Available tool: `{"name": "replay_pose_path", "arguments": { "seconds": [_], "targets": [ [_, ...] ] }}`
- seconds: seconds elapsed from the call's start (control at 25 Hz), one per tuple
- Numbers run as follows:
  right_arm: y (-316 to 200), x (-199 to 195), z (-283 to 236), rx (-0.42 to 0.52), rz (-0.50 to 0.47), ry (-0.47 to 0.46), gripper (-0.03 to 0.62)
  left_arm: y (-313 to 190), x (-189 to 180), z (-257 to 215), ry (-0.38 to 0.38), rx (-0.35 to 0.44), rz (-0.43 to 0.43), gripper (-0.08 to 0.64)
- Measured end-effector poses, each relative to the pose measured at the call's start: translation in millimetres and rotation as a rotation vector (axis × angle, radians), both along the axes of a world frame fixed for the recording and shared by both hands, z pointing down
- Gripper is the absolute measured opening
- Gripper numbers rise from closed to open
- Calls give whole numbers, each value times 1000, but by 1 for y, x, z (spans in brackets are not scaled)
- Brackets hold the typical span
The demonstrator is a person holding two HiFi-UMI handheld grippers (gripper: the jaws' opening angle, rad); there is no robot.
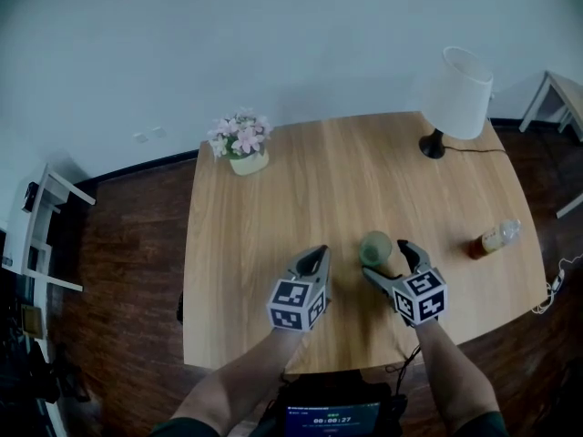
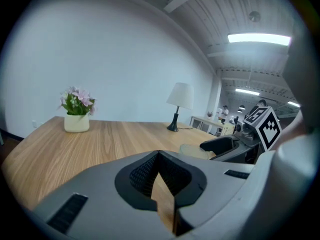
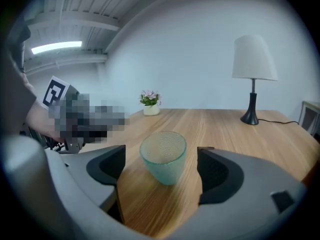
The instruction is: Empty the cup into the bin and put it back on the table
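cup (image 3: 163, 156) stands upright on the wooden table (image 1: 310, 180), near its front edge, between the wide-apart jaws of the right gripper (image 1: 387, 259), touching neither pad. left gripper (image 1: 318, 255) sits just left of it, jaws pressed together on nothing.

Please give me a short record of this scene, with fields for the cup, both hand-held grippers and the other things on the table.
cup: green glass cup, upright on the wooden table, nothing visible inside
right hand-held gripper: open, jaws either side of the cup, not touching it
left hand-held gripper: shut, empty
others: potted flowers, table lamp, bottle lying on its side
bin: not in view
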State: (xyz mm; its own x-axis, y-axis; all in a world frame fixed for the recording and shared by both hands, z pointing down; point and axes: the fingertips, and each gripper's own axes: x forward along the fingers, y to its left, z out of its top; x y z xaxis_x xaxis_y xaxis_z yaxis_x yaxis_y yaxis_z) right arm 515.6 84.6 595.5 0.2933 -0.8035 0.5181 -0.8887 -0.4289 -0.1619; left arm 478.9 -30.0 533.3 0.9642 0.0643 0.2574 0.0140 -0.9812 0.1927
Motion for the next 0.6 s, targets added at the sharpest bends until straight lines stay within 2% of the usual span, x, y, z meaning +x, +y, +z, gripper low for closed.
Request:
{"name": "replay_pose_path", "arguments": {
  "seconds": [0.12, 0.24, 0.48, 0.56, 0.6],
  "targets": [
    [11, -13, -31, 70, 15, -11, 455, -5, -14, -36, 91, -21, -32, -8],
    [17, -29, -59, 121, 12, -12, 411, 2, -33, -72, 176, 28, -3, -8],
    [23, -55, -123, 243, 23, 24, 255, 3, -65, -131, 321, 116, 23, -8],
    [22, -64, -143, 270, 15, 48, 247, 4, -74, -148, 363, 137, 27, -8],
    [22, -70, -151, 284, 11, 55, 214, 6, -80, -155, 378, 150, 33, -8]
  ]
}}
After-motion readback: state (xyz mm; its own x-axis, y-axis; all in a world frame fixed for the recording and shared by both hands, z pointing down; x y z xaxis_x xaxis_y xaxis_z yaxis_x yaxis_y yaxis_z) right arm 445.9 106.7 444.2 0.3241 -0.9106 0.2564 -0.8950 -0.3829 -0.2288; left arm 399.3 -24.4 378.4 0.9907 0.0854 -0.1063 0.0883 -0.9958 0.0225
